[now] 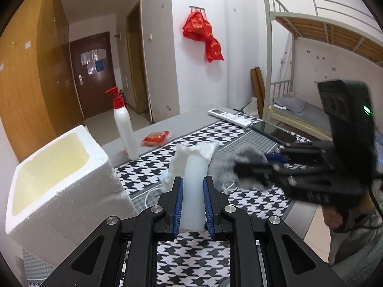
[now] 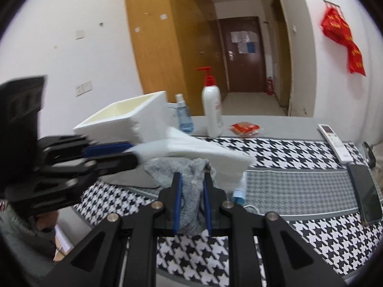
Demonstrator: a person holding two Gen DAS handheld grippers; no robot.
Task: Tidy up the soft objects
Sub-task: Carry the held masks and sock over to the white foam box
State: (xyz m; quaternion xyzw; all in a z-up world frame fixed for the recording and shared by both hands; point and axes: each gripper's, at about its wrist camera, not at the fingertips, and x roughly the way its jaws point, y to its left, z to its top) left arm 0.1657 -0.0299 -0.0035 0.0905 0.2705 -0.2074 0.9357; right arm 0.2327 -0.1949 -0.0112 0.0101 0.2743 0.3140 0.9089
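Both soft items are picked, neither stowed yet. Left gripper (image 1: 193,205) pinches a white cloth (image 1: 192,167) between its blue pads; the cloth bunches up just past the fingertips. Right gripper (image 2: 192,205) clamps a grey towel (image 2: 190,191) the same way, the rest trailing beyond its tips onto the houndstooth mat (image 2: 287,150). Foam box (image 1: 55,177) sits left of the left fingers, looks empty. Remaining, I'd judge: drop both in.

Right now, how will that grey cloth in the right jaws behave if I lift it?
The grey cloth looks floppy: it bunches between the jaws and trails onto the mat. Probably light, fluffy, not slippery. The free end will likely dangle and drag.
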